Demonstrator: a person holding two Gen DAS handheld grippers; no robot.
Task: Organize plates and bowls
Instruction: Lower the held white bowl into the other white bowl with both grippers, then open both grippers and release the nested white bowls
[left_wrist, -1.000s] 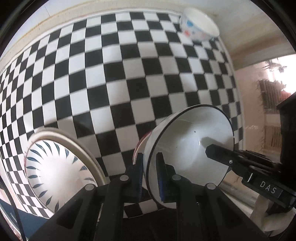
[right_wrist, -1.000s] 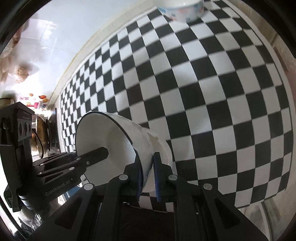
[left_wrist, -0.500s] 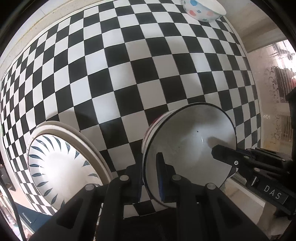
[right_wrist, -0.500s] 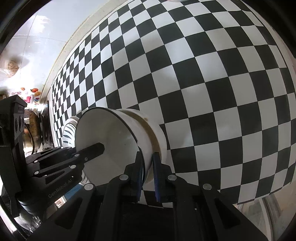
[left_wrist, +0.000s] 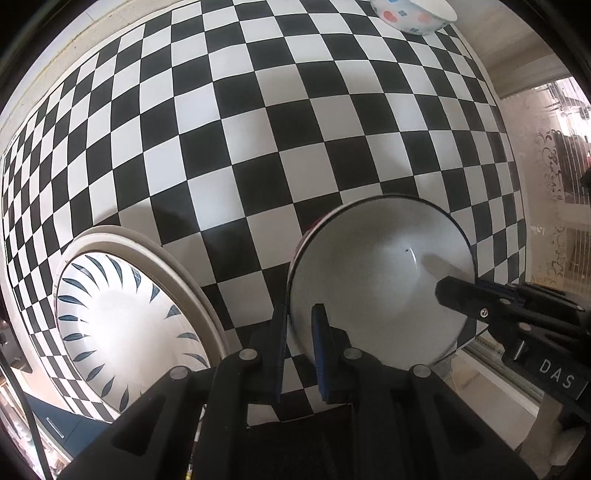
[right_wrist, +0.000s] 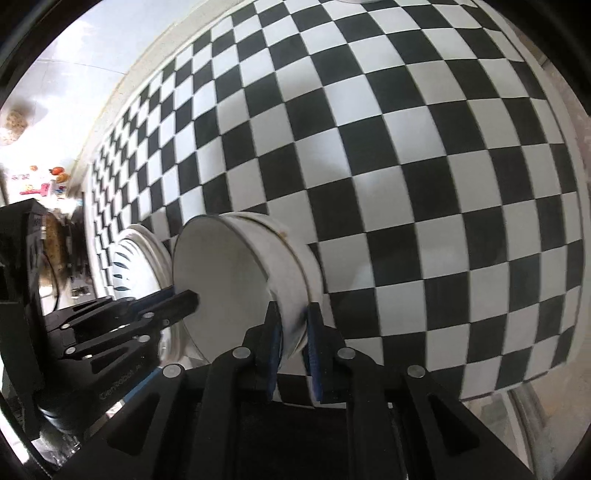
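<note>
Two-gripper carry of white bowl above checkered cloth.

Left gripper (left_wrist: 298, 343) and right gripper (right_wrist: 294, 341) each pinch opposite rim sections of the bowl (left_wrist: 376, 280), held tilted beside the plate (left_wrist: 122, 325). Risk: unequal pull may slip or strike the plate. Bowl appears empty; a second dish appears nested beneath it. Spotted bowl (left_wrist: 413, 14) sits far off.

Both wrist cameras are looking down steeply and closely at the checkered table (left_wrist: 258, 155). Each is sharing the white bowl (left_wrist: 376, 280): the left view is facing it from its left rim, the right view from its right rim (right_wrist: 221, 280).
</note>
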